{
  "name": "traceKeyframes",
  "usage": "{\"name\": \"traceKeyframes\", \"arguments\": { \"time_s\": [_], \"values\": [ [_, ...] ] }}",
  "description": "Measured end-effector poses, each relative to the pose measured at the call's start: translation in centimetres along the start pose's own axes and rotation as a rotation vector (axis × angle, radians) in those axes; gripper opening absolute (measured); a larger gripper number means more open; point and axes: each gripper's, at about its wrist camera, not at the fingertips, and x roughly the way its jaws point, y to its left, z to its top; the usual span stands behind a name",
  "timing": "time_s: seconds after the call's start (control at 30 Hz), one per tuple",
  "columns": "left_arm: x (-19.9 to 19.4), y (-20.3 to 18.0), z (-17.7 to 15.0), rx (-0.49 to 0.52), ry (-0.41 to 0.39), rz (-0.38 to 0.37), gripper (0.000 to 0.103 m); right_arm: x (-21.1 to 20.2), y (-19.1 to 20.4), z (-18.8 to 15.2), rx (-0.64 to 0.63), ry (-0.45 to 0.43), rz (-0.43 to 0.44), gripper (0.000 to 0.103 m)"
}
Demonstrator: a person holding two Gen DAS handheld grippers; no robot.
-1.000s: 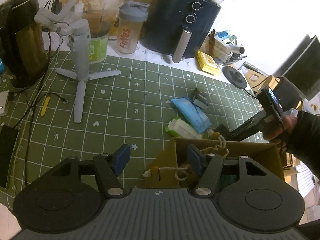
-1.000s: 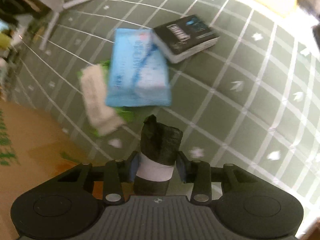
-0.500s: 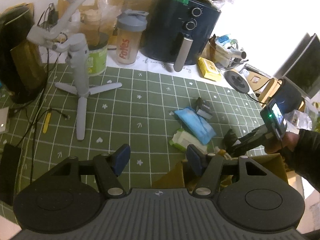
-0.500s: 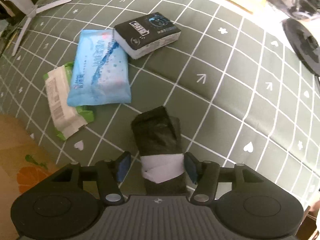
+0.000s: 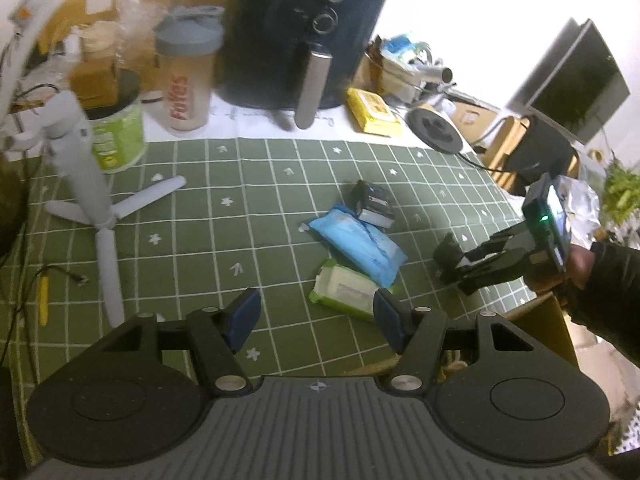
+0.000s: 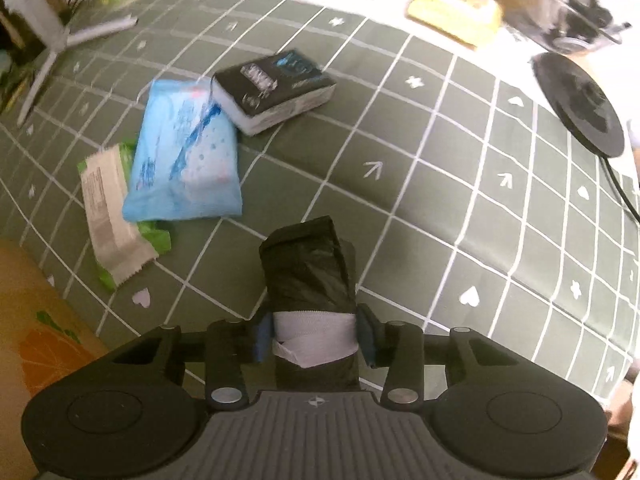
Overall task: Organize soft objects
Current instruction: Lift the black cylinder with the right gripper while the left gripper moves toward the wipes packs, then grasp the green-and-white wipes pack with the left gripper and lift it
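1. Both views are dim and grainy over the green mat [image 5: 256, 216].
2. In the left view, white glare blows out the wall right of the air fryer [image 5: 308, 32].
3. Fisheye bending curves the mat's grid lines, with dark corners.
4. In the right view, things beyond the black pack [image 6: 276, 92] smear with motion blur.

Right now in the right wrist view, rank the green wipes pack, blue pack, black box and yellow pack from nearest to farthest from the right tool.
1. Green wipes pack, left, partly under the blue pack.
2. Blue pack, ahead-left of the right tool, which grips a black roll.
3. Black box, beyond the blue pack.
4. Yellow pack, far right, off the green mat.
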Motion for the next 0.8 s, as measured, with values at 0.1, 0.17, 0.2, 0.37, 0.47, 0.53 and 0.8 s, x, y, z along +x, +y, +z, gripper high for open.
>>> {"name": "traceKeyframes", "arguments": {
  "time_s": [0.1, 0.17, 0.2, 0.37, 0.47, 0.53, 0.8],
  "values": [
    [1.3, 0.1, 0.9, 0.017, 0.034, -0.031, 0.061, -1.6, -0.6, -0.5, 0.032, -0.028, 0.003, 0.045],
    [2.5, 0.1, 1.5, 0.029, 0.071, -0.049, 0.061, -2.4, -0.7, -0.5, 0.045, -0.042, 0.001, 0.045],
    [3.0, 0.0, 1.8, 0.036, 0.087, -0.052, 0.062, -2.8, -0.8, -0.6, 0.059, -0.052, 0.003, 0.045],
    [5.8, -1.2, 3.0, 0.088, 0.175, -0.073, 0.061, -4.8, -1.1, -1.4, 0.143, -0.108, 0.026, 0.045],
    [7.8, -1.8, 3.8, 0.113, 0.242, -0.076, 0.061, -5.9, -1.0, -2.1, 0.19, -0.143, 0.03, 0.045],
    [9.0, -2.3, 4.2, 0.129, 0.284, -0.073, 0.062, -6.5, -1.1, -2.6, 0.234, -0.164, 0.039, 0.045],
    [14.2, -4.6, 6.0, 0.159, 0.428, -0.072, 0.078, -7.9, -0.7, -4.5, 0.346, -0.218, 0.043, 0.045]
  ]
}}
